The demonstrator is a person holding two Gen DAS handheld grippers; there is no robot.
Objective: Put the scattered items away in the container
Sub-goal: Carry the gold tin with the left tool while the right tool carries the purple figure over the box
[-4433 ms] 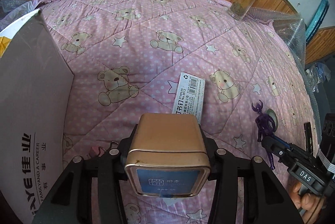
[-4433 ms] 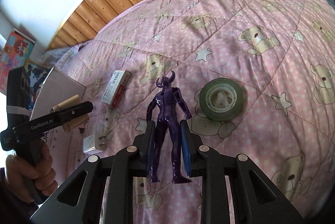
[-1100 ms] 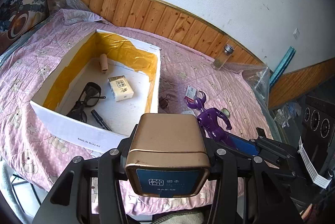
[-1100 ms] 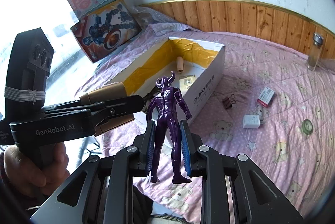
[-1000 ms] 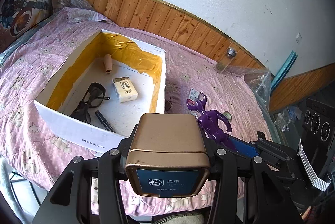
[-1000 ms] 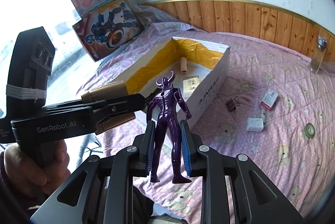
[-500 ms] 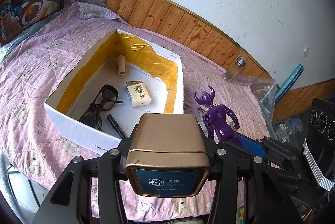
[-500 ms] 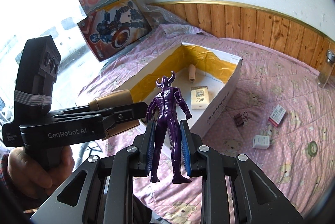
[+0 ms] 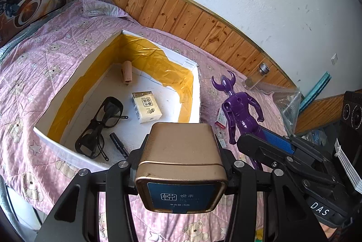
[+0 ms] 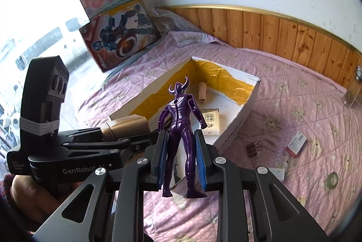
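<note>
A: Left gripper (image 9: 181,165) was clenched on the gold tin (image 9: 181,160), held in the air just near of the box (image 9: 45,132) rim. Right gripper (image 10: 181,158) was clamped on the purple figure (image 10: 181,129) by its legs, upright, also above the bed (image 10: 305,106), near side of the box.

B: Best way to finish the drop?

A: My call: carry each one past the near wall so it's fully over the white floor, lower, then release. Aim the tin at the bare patch right of the glasses (image 9: 99,124) and near of the small pack (image 9: 147,107), so it doesn't land on the lenses. Figure is tall, so tip it flat or it could catch on the rim. One gripper at a time; they were close together.

B: Still loose on the bed?

A: Binder clip (image 10: 254,148), red-edged carton (image 10: 296,142), tape roll (image 10: 331,178), a white item (image 10: 277,173) half cut off by the right gripper, glass jar (image 10: 353,88) far right.

B: Anything unclear?

A: The tin hid the near right corner of the box in the left view. The dark pen-like stick (image 9: 118,143) was partly covered. The tan tube (image 9: 127,71) at the far end was too small to identify. The left jaws' contact with the tin was hidden behind the tin itself.
</note>
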